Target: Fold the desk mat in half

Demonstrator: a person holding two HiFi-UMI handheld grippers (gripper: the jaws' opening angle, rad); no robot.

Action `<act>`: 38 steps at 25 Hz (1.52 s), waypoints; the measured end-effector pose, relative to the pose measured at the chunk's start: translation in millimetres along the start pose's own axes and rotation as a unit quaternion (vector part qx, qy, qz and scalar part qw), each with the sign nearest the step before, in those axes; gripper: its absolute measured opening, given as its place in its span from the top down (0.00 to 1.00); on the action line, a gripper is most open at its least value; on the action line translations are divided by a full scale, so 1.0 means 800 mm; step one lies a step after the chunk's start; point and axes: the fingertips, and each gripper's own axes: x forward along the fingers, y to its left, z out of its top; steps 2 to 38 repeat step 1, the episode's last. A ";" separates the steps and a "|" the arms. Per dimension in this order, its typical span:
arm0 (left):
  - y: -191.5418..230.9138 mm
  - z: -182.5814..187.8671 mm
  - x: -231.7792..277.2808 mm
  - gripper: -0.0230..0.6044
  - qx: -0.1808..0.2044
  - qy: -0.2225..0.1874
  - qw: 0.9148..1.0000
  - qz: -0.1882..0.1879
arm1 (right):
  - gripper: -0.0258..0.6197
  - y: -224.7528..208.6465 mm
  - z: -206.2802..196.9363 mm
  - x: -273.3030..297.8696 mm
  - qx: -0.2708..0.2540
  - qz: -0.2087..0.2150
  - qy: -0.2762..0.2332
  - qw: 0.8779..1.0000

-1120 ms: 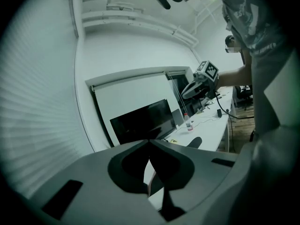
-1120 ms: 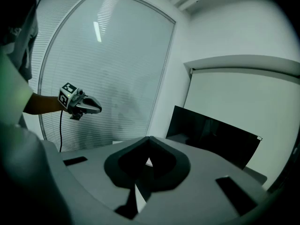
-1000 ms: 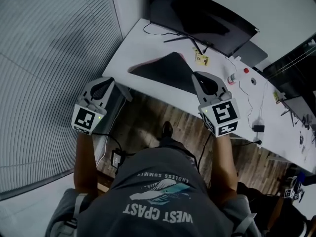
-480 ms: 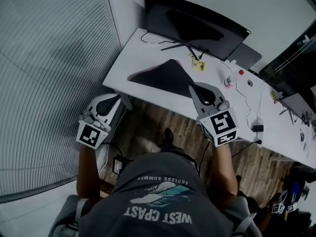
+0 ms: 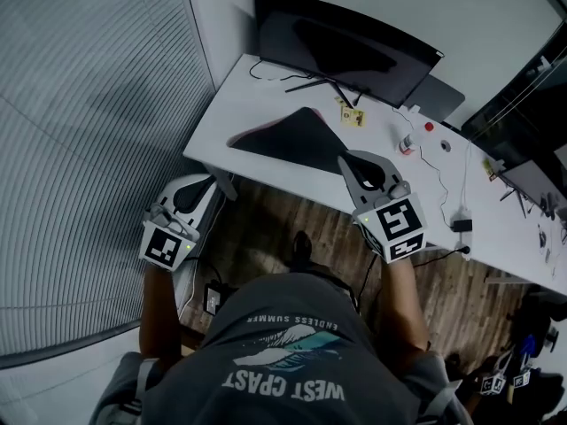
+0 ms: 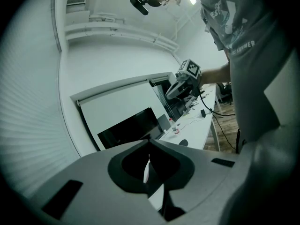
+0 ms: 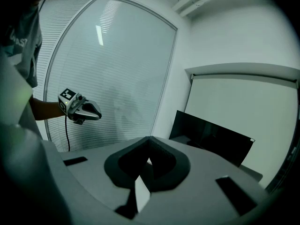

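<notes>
1. While you stand at the white desk, the head view shows the desk mat lying on it as a dark triangle with a pinkish edge, in front of the monitor. Your right gripper hovers at the desk's near edge, just beside the mat. Your left gripper hangs off the desk's corner, above the wood floor.
2. From the left gripper view, your left gripper has its jaws pressed together with nothing between them. The right gripper shows beyond.
3. From the right gripper view, your right gripper is likewise closed and empty. The left gripper is held before the window blinds.
</notes>
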 end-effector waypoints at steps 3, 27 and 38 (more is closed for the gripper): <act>-0.001 -0.001 -0.001 0.94 -0.002 0.000 1.000 0.000 | 0.92 0.001 -0.001 -0.001 0.000 0.000 0.000 1.000; -0.001 -0.001 -0.001 0.94 -0.002 0.000 1.000 0.000 | 0.92 0.001 -0.001 -0.001 0.000 0.000 0.000 1.000; -0.001 -0.001 -0.001 0.94 -0.002 0.000 1.000 0.000 | 0.92 0.001 -0.001 -0.001 0.000 0.000 0.000 1.000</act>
